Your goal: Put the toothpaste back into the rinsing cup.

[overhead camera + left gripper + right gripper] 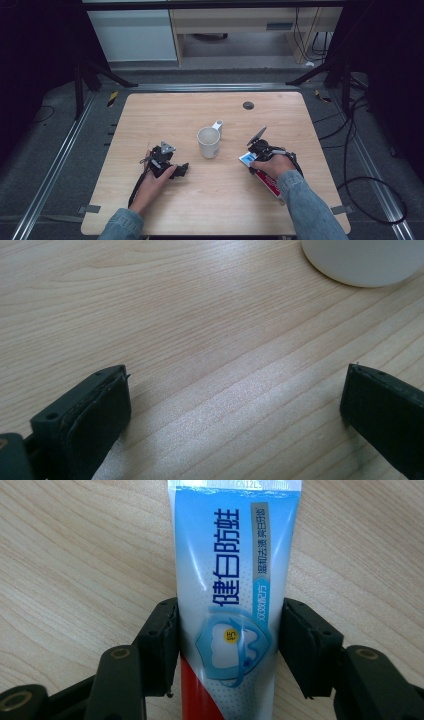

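Right claw (227, 645) straddles a toothpaste tube (235, 570) lying flat on the counter (215, 200), one jaw at each long edge of the tube. Left jaw appears to touch the tube edge; right jaw looks touching or a hair off, so the grip is closing but I would not call it firm yet. Landmark: white mug (209, 141) near mid-counter. Tube (248, 159) lies to the right of the mug, near it but apart, under the right hand (272, 167). Left claw (181, 169) rests on the counter to the left of the mug, jaws spread wide with bare wood between them, holding nothing; mug base (365, 262) sits just ahead of it. Judgement: step in hand is grasping the tube. To do it well, squeeze evenly across the width, keep the jaws level with the counter so the flat tube does not buckle or slip, and lift straight up clear of the mug.
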Demonstrator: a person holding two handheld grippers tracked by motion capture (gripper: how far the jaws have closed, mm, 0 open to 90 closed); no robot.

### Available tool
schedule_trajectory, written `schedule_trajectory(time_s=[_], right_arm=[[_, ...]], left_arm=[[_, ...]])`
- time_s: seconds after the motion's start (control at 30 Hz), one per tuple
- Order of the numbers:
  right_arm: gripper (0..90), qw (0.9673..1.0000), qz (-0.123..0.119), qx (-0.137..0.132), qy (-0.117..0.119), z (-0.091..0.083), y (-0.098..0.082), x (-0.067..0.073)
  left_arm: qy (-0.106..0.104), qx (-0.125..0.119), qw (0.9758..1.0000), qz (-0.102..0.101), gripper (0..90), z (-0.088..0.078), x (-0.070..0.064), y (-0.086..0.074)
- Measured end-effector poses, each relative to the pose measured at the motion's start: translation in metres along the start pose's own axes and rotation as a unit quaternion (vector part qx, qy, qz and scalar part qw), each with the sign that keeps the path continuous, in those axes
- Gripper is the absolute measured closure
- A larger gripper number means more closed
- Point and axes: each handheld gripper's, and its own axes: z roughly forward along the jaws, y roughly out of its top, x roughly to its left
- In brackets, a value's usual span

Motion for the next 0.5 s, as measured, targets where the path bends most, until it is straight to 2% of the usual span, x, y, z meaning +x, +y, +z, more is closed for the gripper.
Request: schedule_trajectory(time_s=[0.1, 0.2, 0.3, 0.43, 0.5], right_arm=[[47.3, 1.0, -0.001, 0.002, -0.001, 0.0, 0.0, 0.001], [54.4, 1.0, -0.006, 0.001, -0.001, -0.003, 0.0, 0.0], [62.2, 1.0, -0.008, -0.005, 0.001, -0.006, -0.002, -0.001], [66.9, 0.9999, -0.006, -0.01, 0.005, -0.009, -0.004, -0.003], [71.1, 0.9998, -0.003, -0.018, 0.01, -0.016, -0.005, -0.006]], left_arm=[[0.0, 0.0, 1.0, 0.0, 0.0, 0.0, 0.0, 0.0], [0.0, 0.0, 1.0, 0.0, 0.0, 0.0, 0.0, 0.0], [0.0, 0.0, 1.0, 0.0, 0.0, 0.0, 0.0, 0.0], [0.0, 0.0, 1.0, 0.0, 0.0, 0.0, 0.0, 0.0], [0.0, 0.0, 1.0, 0.0, 0.0, 0.0, 0.0, 0.0]])
